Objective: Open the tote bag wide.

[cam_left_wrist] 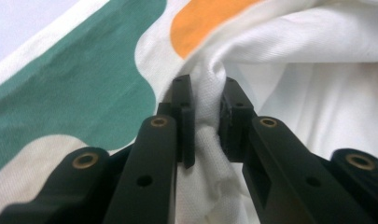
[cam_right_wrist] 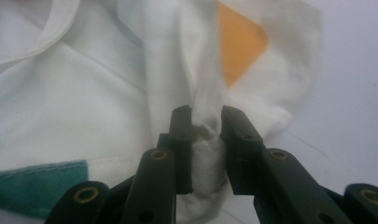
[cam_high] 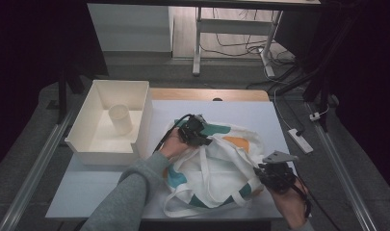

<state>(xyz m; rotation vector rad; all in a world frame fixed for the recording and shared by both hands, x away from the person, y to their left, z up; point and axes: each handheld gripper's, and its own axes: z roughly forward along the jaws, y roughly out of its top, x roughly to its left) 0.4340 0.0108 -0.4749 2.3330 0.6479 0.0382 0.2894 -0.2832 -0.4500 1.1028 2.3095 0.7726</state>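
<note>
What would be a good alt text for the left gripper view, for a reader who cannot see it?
Two black jaws of the left gripper pinch a bunched fold of a white cloth bag. The bag bears a green patch on the left and an orange patch above the jaws.

a white tote bag [cam_high: 216, 163] was patterned with teal and orange patches. a cream bin [cam_high: 89, 115] and pale cup [cam_high: 121, 119] were seen; black grippers, grey sleeve [cam_high: 123, 199].

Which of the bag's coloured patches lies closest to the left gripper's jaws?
The teal patch on the tote bag: it runs right beside the left gripper, while the orange patch sits farther beyond.
</note>
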